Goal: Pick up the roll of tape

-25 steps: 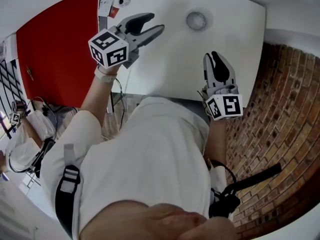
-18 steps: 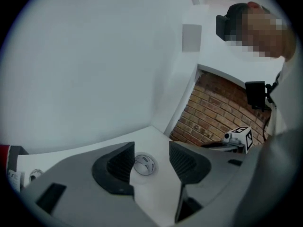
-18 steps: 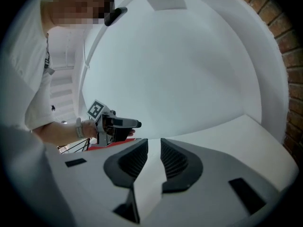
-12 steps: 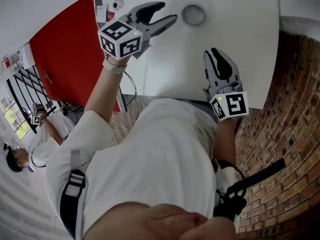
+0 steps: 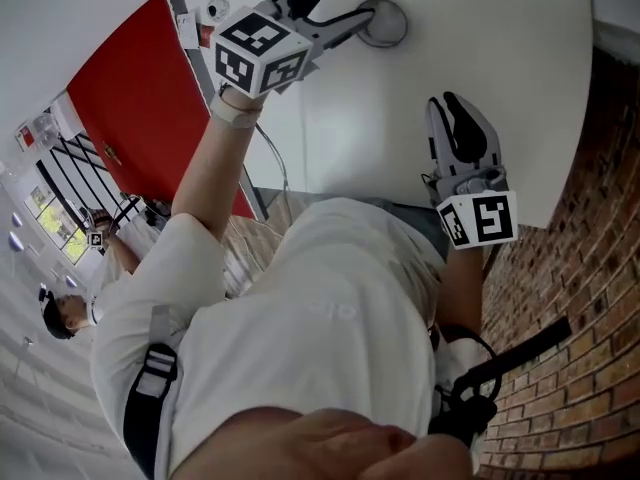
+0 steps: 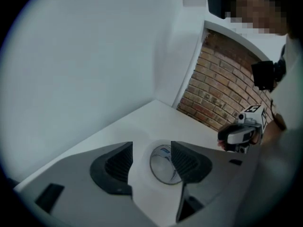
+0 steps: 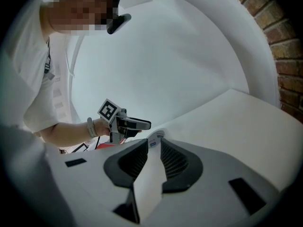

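The roll of tape [image 5: 393, 30] is seen lying flat on the white surface [image 5: 500, 58], near its far edge. The left gripper [image 5: 350, 0] is angled down over it with its fingers spread wide; they have just been opening. In the left gripper view the roll of tape [image 6: 163, 151], clear with a small blue label, is framed between the two fingers [image 6: 118, 162], partly covered by the one on the right, and no pad is seen pressing on it. In the head view the roll's near rim is overlapped by the lower finger.

The right gripper [image 5: 452, 108] is held well apart from the roll, over the near part of the surface, with its fingers [image 7: 135, 162] set narrow; only the bare surface is seen in the gap. In the right gripper view the left gripper [image 7: 142, 125] and the roll of tape [image 7: 155, 138] are seen beyond the fingertips.

Small white fittings [image 5: 212, 10] are seen at the far left corner of the surface, just beside the left gripper's marker cube. A red panel [image 5: 130, 98] is seen left of the surface and a brick wall [image 5: 590, 298] to its right. A second person [image 5: 70, 308] is seen low at the left, well away from the surface
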Demonstrator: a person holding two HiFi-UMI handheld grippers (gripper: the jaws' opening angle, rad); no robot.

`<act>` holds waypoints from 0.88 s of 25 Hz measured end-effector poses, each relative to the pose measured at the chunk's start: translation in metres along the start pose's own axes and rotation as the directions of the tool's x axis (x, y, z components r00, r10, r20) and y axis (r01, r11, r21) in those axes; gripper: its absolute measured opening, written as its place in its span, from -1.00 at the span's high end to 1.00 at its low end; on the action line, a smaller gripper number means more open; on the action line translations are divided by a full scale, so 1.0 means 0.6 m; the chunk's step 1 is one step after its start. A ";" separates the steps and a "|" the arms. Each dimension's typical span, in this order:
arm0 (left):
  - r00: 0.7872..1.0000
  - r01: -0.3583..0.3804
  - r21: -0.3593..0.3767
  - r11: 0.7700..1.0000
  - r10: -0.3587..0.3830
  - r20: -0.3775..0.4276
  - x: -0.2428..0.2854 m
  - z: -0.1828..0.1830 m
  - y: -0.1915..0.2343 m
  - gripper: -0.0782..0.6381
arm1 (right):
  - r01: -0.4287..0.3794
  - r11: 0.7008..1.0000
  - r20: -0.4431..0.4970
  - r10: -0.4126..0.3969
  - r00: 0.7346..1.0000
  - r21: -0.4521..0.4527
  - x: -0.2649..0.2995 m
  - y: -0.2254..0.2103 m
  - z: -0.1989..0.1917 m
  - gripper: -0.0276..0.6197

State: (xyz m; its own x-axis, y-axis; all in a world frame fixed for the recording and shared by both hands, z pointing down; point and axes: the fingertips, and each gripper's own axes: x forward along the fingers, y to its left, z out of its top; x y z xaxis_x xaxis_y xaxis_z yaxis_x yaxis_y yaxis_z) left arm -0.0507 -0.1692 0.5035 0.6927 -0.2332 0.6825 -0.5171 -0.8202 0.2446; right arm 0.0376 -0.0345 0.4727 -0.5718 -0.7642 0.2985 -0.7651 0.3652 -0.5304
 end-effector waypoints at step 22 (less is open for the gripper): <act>0.962 -0.042 0.243 0.969 0.105 -0.252 0.144 -0.095 0.042 0.11 | 0.010 0.997 -0.031 -0.007 0.999 0.077 0.049 -0.078 -0.063 0.72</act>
State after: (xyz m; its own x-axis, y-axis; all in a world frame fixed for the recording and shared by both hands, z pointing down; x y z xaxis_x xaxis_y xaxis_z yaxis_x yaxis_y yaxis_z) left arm -0.0325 -0.1804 0.6081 0.4860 -0.1788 0.8555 -0.4080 -0.9120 0.0412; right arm 0.0458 -0.0541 0.5362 -0.5753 -0.7497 0.3271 -0.7455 0.3160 -0.5869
